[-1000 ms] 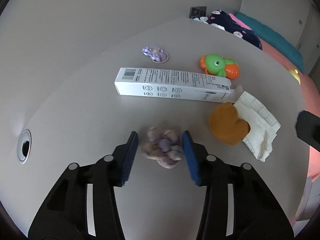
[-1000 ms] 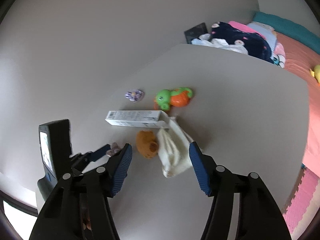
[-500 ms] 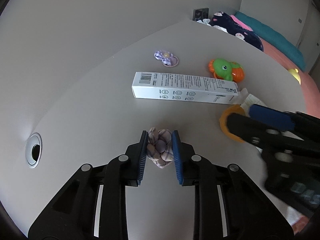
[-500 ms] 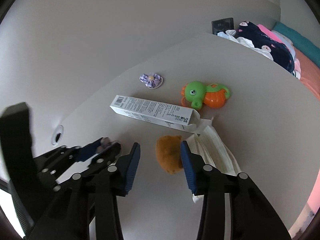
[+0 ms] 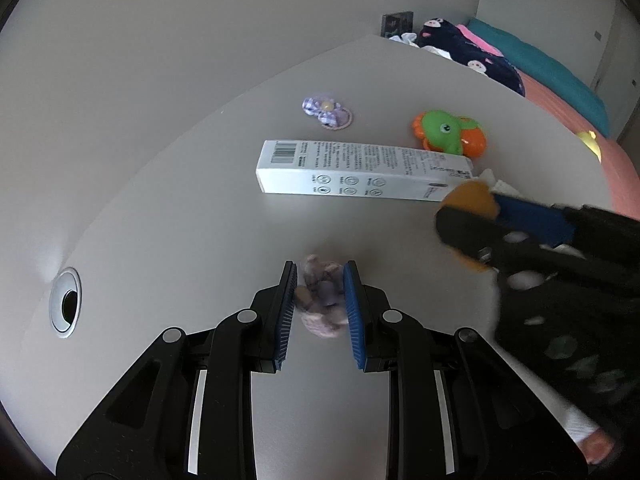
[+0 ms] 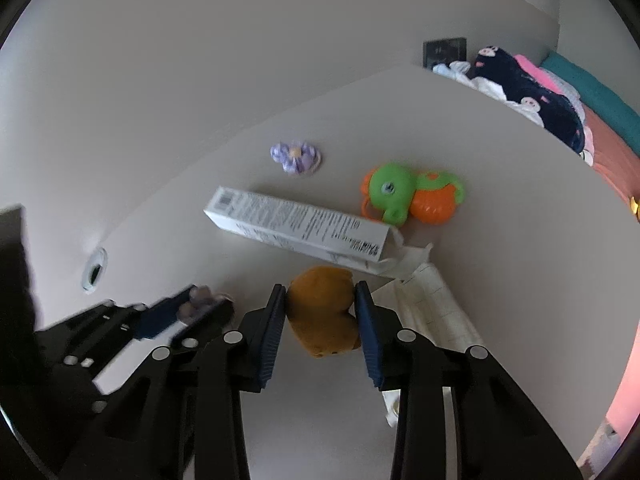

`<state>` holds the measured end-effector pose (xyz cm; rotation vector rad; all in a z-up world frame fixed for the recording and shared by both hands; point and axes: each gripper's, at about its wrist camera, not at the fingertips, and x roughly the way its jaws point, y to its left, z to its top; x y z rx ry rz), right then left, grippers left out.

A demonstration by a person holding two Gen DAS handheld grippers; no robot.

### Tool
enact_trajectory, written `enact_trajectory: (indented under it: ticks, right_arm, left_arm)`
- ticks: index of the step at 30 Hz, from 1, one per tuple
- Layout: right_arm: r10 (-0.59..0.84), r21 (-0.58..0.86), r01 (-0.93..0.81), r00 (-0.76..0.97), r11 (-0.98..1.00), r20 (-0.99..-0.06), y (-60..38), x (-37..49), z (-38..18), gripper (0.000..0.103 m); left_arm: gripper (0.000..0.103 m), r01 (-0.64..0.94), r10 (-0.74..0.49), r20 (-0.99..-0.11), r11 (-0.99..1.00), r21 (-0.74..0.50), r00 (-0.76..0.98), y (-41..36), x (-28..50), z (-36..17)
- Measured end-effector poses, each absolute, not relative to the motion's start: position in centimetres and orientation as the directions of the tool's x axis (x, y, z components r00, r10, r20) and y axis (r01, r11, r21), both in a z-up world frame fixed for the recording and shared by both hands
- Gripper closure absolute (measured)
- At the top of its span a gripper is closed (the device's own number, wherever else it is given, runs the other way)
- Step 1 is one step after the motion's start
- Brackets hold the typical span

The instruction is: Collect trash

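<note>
On the grey table [image 5: 160, 220] my left gripper [image 5: 320, 276] is shut on a crumpled purple and pink wad [image 5: 322, 300], which its blue pads squeeze from both sides. To its right, my right gripper [image 6: 320, 286] has its jaws closing on an orange-brown lump [image 6: 324, 320], and both pads touch the lump's sides. A long white carton [image 6: 296, 228] lies just beyond, with its open flap by a folded white paper [image 6: 436, 312] that the right finger partly covers. The left wrist view shows the right gripper's blurred fingers [image 5: 528, 220] over the lump.
A green and orange toy [image 5: 448, 132] and a purple flower hair tie [image 5: 326, 112] lie behind the carton. A round cable hole [image 5: 64, 304] sits at the left. Dark clothes [image 5: 472, 56] and a pink bed [image 6: 608, 132] lie past the table's far right edge.
My left gripper closed on the purple wad. My right gripper came down and forward over the orange-brown lump, and its jaws narrowed until they met the lump's sides.
</note>
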<state>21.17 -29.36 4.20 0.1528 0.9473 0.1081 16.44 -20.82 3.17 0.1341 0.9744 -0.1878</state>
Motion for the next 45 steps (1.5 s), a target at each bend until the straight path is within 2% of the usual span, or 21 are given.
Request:
enact_trajectory:
  ticks: [10,12,13,17,19,22,24,25,26,31,33,37,45]
  right_arm:
    - [0.146,0.221,0.036,0.648,0.975,-0.748,-33.8,16.1,8.7,0.066]
    - [0.132,0.224,0.058,0.655,0.973,-0.744,-35.0,14.8,9.2,0.066]
    - [0.13,0.228,0.065,0.659,0.972,-0.741,-35.6,14.3,9.4,0.066]
    - [0.116,0.233,0.082,0.679,0.969,-0.725,-37.1,11.8,10.6,0.066]
    - [0.116,0.242,0.088,0.693,0.966,-0.712,-37.7,10.6,11.2,0.066]
    - [0.123,0.266,0.094,0.71,0.959,-0.693,-38.7,9.0,11.9,0.066]
    - [0.126,0.279,0.098,0.719,0.955,-0.683,-39.3,8.1,12.3,0.066]
    - [0.124,0.281,0.1,0.723,0.955,-0.68,-39.6,7.7,12.4,0.066]
    - [0.123,0.283,0.103,0.726,0.953,-0.676,-39.8,7.3,12.5,0.066]
    - [0.124,0.3,0.115,0.73,0.947,-0.673,-41.1,6.4,12.6,0.066]
    - [0.123,0.302,0.117,0.732,0.946,-0.67,-41.4,6.1,12.6,0.066]
    - [0.124,0.306,0.119,0.733,0.945,-0.669,-41.7,6.0,12.6,0.066]
    - [0.122,0.309,0.124,0.735,0.943,-0.667,-42.0,5.9,12.5,0.066]
  left_arm:
    - [0.079,0.289,-0.142,-0.801,0.956,0.04,0.581,-23.5,13.9,5.2]
    - [0.084,0.302,-0.161,-0.793,0.953,0.031,0.588,-24.1,12.9,5.7]
    - [0.089,0.292,-0.159,-0.791,0.956,0.025,0.591,-24.1,12.6,5.9]
    - [0.089,0.256,-0.143,-0.807,0.967,0.011,0.574,-23.2,12.8,6.6]
    - [0.089,0.236,-0.181,-0.823,0.97,-0.059,0.538,-22.2,13.5,6.7]
    - [0.088,0.189,-0.173,-0.849,0.978,-0.088,0.499,-21.5,14.4,6.2]
    - [0.052,0.165,-0.16,-0.861,0.982,-0.089,0.482,-21.2,14.5,5.6]
    - [0.019,0.153,-0.152,-0.858,0.984,-0.087,0.49,-21.1,14.3,5.5]
    - [0.015,0.137,-0.138,-0.845,0.988,-0.077,0.517,-20.9,14.1,5.6]
    - [0.016,0.127,-0.121,-0.854,0.99,-0.065,0.507,-21.2,14.4,5.0]
    - [0.025,0.13,-0.109,-0.86,0.99,-0.05,0.498,-21.7,14.8,4.5]
    - [0.056,0.13,-0.099,-0.886,0.991,-0.044,0.454,-22.3,15.6,3.1]
    - [0.079,0.135,-0.049,-0.884,0.991,0.016,0.464,-23.3,15.9,2.4]
